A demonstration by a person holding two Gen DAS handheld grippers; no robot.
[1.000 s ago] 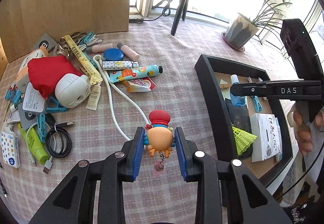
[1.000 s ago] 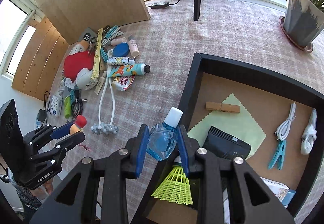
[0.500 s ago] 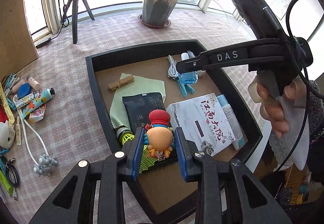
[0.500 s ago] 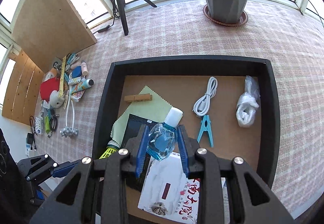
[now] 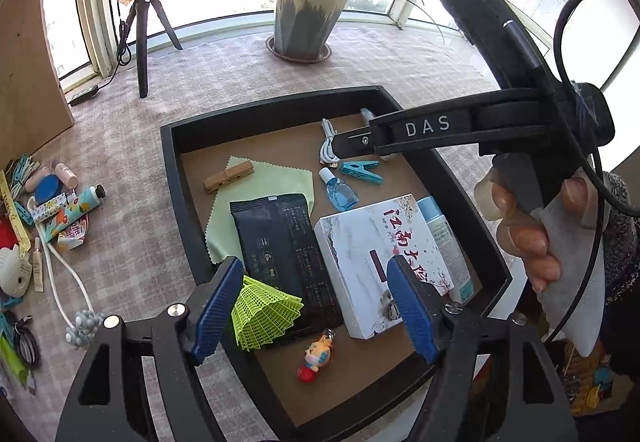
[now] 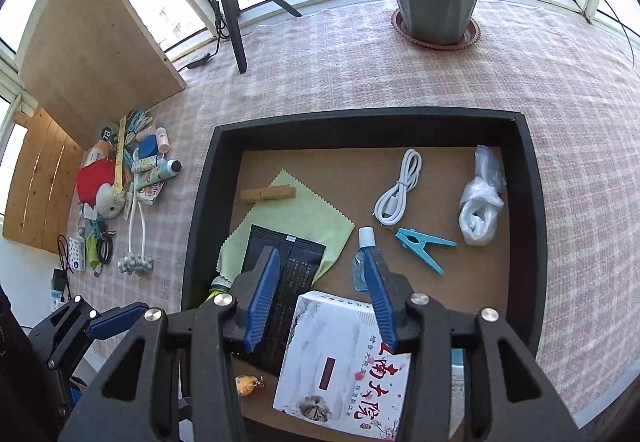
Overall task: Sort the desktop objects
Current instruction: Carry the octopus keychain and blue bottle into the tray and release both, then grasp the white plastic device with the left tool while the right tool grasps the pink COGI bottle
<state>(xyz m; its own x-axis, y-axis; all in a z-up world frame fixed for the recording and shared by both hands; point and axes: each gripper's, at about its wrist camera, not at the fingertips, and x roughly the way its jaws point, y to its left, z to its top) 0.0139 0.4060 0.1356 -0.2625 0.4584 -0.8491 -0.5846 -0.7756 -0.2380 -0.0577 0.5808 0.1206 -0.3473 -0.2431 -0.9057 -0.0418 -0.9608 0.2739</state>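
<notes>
Left gripper (image 5: 316,306): blue pads spread wide, nothing held between them. It is poised above the near end of the black tray (image 5: 176,182).

Right gripper (image 6: 320,294): pads likewise parted and empty, held over the tray's middle.

Small cartoon figurine (image 5: 316,356): seen lying on the brown tray floor at about 6 o'clock from the left gripper's gap, just below the black packet (image 5: 284,254), clear of both pads. It is also glimpsed in the right wrist view at 7 o'clock, partly hidden by the gripper frame.

Blue liquid bottle (image 5: 340,192): lying on its side on the tray floor, white cap toward 11 o'clock, near the blue clothespin (image 5: 360,170) and just beyond the white box (image 5: 384,262). In the right wrist view it is partly covered by the right pad.

Yellow-green shuttlecock (image 5: 264,312): resting at the packet's near left corner.

Unsorted items (image 5: 52,210) are noted well apart, on the checked cloth at 9 o'clock from the tray.
</notes>
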